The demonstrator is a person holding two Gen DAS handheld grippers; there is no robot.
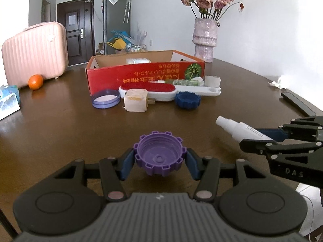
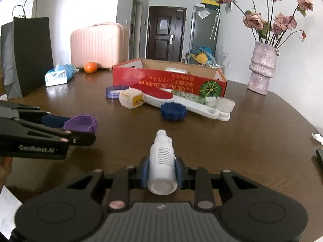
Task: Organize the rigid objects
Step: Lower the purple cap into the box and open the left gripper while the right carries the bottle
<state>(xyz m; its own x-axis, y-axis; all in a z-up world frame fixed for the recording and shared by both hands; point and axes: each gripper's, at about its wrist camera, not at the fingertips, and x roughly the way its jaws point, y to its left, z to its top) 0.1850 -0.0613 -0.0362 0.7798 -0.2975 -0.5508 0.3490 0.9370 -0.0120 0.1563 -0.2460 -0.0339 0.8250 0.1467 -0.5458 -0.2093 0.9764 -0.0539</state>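
On the left, a purple cap [image 1: 159, 157] is held by the left gripper [image 1: 159, 162]. It is pinched from both sides by the blue pads [image 1: 127, 166] and is kept up above the brown table [image 1: 60, 133]. The cap is judged to be light and hard. Its edge has little bumps, so a slip is not likely when it is gripped on the sides. Its open side is turned toward the camera.

On the right, a small white bottle [image 2: 162, 161] is held by the right gripper [image 2: 162, 173]. The jaws are set narrow and are pressed on the bottle's round body, near its bottom end. The nozzle is pointed away, toward the box. The bottle is judged to be light and stiff, but smooth, so it could be turned or slid in the pads if it is held loosely.

Farther back, in the middle of the table, a red cardboard box [image 2: 169, 78] is seen with its top open. Both things could be dropped in there, it is guessed. Just in front of the box, a clear round lid [image 2: 116, 91], a white plug [image 2: 131, 99], a red and white brush [image 2: 159, 97] and a blue cap [image 2: 173, 111] are lined up. These must be passed over, not bumped. An orange [image 2: 90, 67] and a pink case [image 2: 98, 44] are kept far back at the left. A vase [image 2: 262, 68] of flowers is set to the right of the box and could be knocked.
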